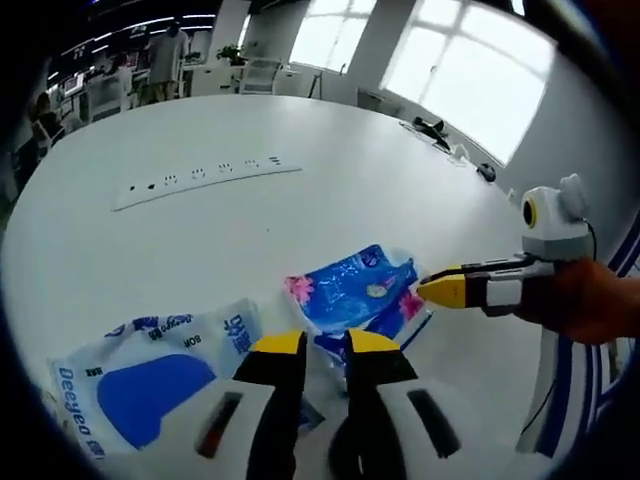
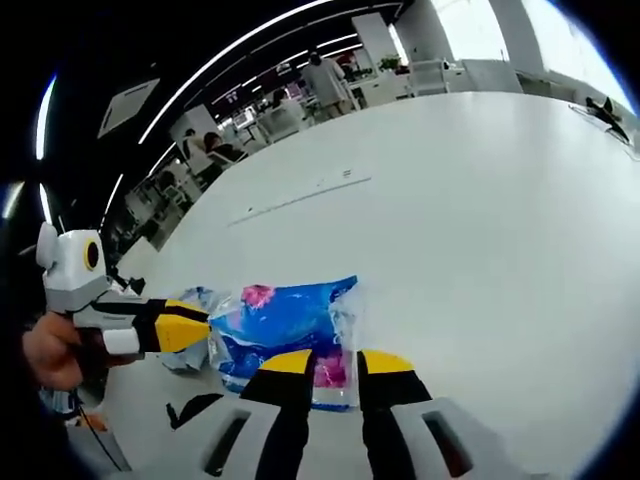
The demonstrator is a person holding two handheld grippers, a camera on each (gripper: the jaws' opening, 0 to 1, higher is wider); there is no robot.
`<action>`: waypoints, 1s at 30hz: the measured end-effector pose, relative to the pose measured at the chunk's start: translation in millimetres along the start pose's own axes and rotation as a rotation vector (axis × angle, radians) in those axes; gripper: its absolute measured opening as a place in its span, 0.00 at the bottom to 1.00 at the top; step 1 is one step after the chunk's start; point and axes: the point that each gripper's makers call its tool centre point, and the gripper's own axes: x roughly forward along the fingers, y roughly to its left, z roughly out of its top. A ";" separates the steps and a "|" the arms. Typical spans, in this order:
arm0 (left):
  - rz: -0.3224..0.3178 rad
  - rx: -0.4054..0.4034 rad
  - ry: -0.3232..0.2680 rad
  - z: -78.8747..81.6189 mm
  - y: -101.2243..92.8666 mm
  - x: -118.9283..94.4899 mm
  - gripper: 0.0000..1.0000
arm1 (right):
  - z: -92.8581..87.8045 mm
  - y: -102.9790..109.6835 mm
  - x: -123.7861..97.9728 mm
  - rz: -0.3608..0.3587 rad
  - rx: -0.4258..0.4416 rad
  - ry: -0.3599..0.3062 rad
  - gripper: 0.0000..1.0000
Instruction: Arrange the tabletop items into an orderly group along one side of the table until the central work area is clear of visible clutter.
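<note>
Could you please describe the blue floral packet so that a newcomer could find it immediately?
On the large white table, look just ahead of the left hand-held gripper. The blue floral packet lies there, with pink flowers, unlike the mostly white Deeyeo pack beside it.

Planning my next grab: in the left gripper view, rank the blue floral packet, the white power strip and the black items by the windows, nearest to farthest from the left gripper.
1. Blue floral packet, just beyond the left gripper.
2. White power strip, mid-table.
3. Black items, far edge.

The blue pack's (image 1: 352, 292) near edge hides behind the left claw (image 1: 326, 345).
</note>
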 end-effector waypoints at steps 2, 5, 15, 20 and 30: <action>0.005 0.003 -0.003 1.3 1.7 -2.1 0.16 | 0.8 0.1 -1.9 -0.001 0.003 -0.006 0.16; 0.007 0.007 -0.010 3.6 2.3 -6.2 0.16 | 2.5 0.1 -5.0 -0.006 -0.002 -0.009 0.17; 0.009 0.016 -0.049 9.1 4.2 -30.6 0.17 | 9.7 7.9 -17.4 -0.010 -0.019 -0.026 0.18; 0.021 0.019 -0.073 10.2 11.2 -47.7 0.17 | 8.2 17.0 -22.6 -0.006 -0.038 -0.025 0.19; 0.046 0.035 -0.123 11.2 27.9 -90.4 0.18 | 2.6 49.0 -33.0 0.030 -0.116 -0.016 0.22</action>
